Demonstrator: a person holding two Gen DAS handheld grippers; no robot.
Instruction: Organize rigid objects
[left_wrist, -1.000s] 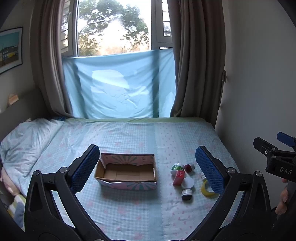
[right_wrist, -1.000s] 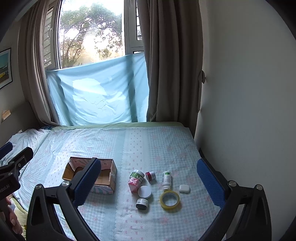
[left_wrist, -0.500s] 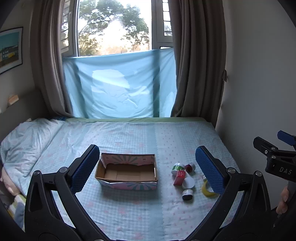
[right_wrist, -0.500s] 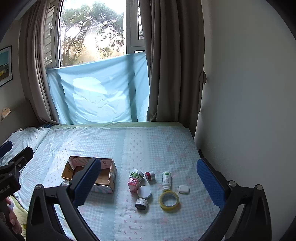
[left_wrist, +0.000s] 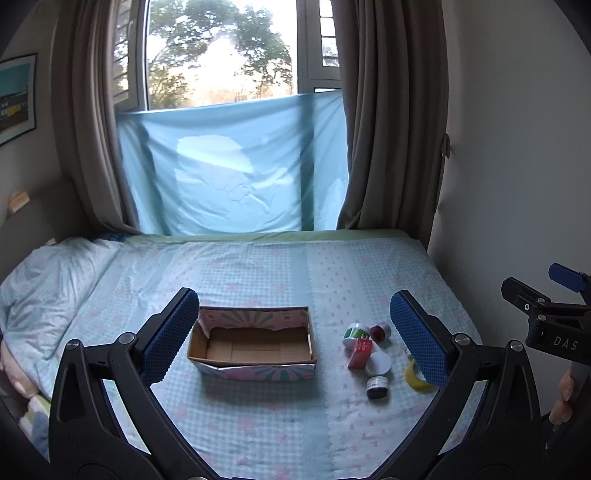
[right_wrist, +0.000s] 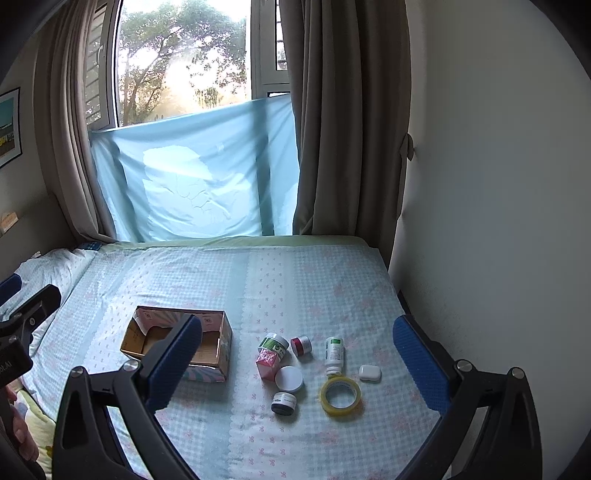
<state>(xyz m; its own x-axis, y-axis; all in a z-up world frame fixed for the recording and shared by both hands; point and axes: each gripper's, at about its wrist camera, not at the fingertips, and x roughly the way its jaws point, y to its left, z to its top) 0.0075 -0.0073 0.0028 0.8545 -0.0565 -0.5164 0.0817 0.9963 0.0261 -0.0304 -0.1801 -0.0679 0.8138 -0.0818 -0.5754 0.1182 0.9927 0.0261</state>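
Observation:
An open cardboard box (left_wrist: 255, 345) (right_wrist: 218, 339) lies empty on the bed. To its right is a cluster: a green-lidded jar (right_wrist: 274, 344), a red jar (right_wrist: 301, 345), a pink carton (right_wrist: 268, 363), a white round lid (right_wrist: 289, 378), a dark jar (right_wrist: 283, 402), a white bottle (right_wrist: 334, 352), a yellow tape roll (right_wrist: 340, 396) and a small white case (right_wrist: 369, 373). My left gripper (left_wrist: 295, 332) hovers open above the box. My right gripper (right_wrist: 297, 363) hangs open above the cluster. Neither holds anything.
The bed (right_wrist: 314, 288) has a light blue patterned sheet, with a pillow (left_wrist: 48, 280) at the left. A wall (right_wrist: 498, 184) borders the bed's right side. Curtains (left_wrist: 388, 129) and a blue cloth over the window stand at the far edge.
Both views have shifted very slightly; the box and the small objects lie where they were. Both grippers stay open.

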